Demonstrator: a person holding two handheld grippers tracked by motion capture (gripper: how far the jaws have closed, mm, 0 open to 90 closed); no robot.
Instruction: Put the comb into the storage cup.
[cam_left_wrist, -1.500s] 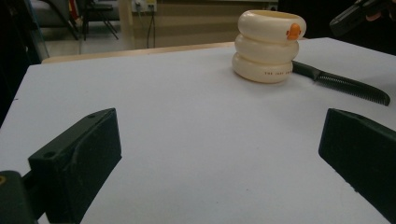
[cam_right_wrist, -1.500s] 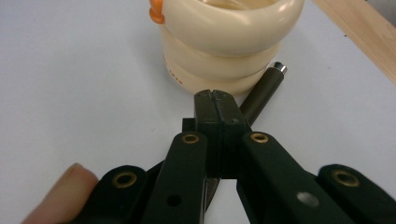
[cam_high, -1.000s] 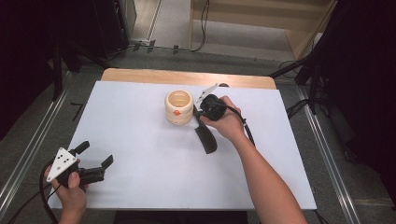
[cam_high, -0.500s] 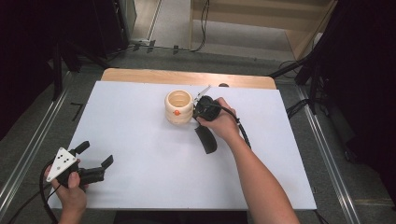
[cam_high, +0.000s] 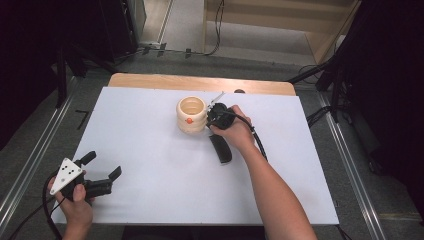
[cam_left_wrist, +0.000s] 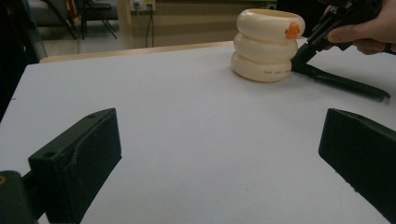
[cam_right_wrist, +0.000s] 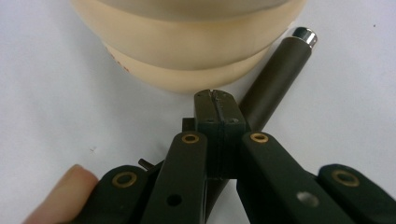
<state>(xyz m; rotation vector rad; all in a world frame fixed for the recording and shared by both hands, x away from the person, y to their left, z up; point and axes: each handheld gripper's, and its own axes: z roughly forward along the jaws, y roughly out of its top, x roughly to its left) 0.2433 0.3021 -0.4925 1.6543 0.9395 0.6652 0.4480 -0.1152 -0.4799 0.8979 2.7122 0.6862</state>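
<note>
Two grippers over a white table (cam_high: 150, 150), right gripper (cam_right_wrist: 215, 100) fully closed, empty, tip just beside a cream ringed cup (cam_high: 191, 114) at the table's far middle, dark cylindrical tool (cam_right_wrist: 273, 74) lying under it, left gripper (cam_high: 102, 172) spread wide at the near left corner, holding nothing.

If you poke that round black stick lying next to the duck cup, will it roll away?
Probably. The black stick looks round and smooth with a shiny metal tip, so a sideways push could roll it. It looks stiff, not floppy. The cream cup right beside it would likely stop it rolling that way.
</note>
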